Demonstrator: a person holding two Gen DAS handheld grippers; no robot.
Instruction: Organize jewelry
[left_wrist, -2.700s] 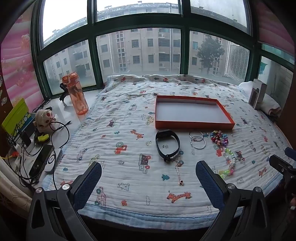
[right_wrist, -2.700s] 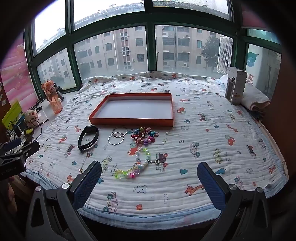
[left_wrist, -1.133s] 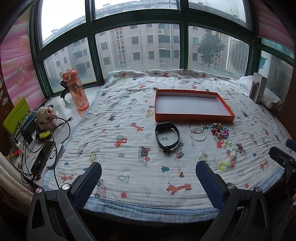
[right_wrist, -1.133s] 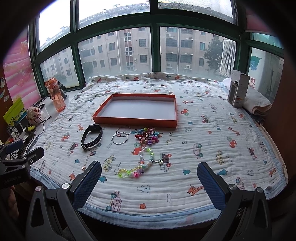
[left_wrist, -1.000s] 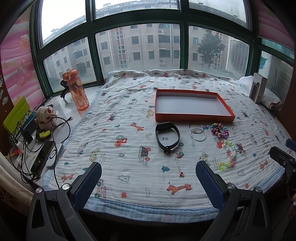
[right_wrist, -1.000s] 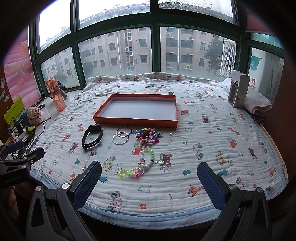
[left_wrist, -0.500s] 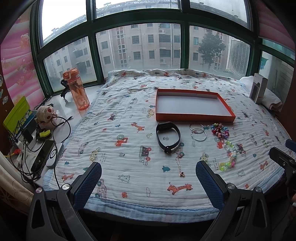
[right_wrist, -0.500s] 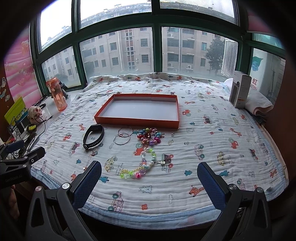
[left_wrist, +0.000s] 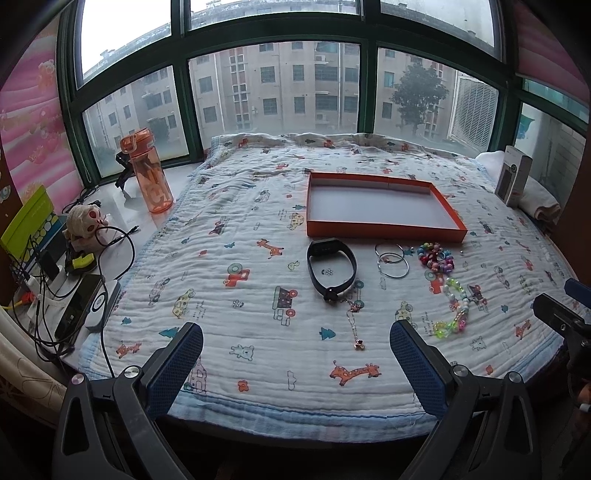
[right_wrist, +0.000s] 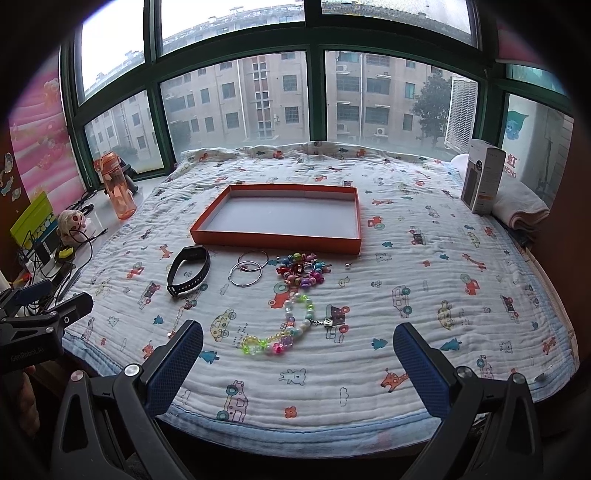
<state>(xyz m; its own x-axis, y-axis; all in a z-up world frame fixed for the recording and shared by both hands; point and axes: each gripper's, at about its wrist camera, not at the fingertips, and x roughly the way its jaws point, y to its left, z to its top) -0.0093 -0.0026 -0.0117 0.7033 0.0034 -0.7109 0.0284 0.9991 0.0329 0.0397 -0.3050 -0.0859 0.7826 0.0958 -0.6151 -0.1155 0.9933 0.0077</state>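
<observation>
Behind the bed, a bay window (left_wrist: 280, 92) looks out on grey apartment blocks. Over the bed lies a white quilt (left_wrist: 229, 280) printed with little cartoon animals and cars. An empty orange tray (left_wrist: 384, 232) sits on it towards the window. Just in front of the tray the jewelry lies in a loose row: a black wristband (left_wrist: 331, 269), a pair of silver hoops (left_wrist: 392, 260), a cluster of colourful beads (left_wrist: 436, 257), and nearer the quilt's front edge a pastel bead bracelet (right_wrist: 291, 328). A thin chain with a small pendant (left_wrist: 352, 325) trails from the wristband towards the front edge. None of it touches the tray.

Both tools hang over the front edge of the bed, touching nothing. The left claw (left_wrist: 295, 343) is spread wide and empty; the right claw (right_wrist: 298, 345) is spread the same way. An orange water bottle (left_wrist: 149, 171) stands on the sill to the left, and a white carton (right_wrist: 484, 181) stands on the right.
</observation>
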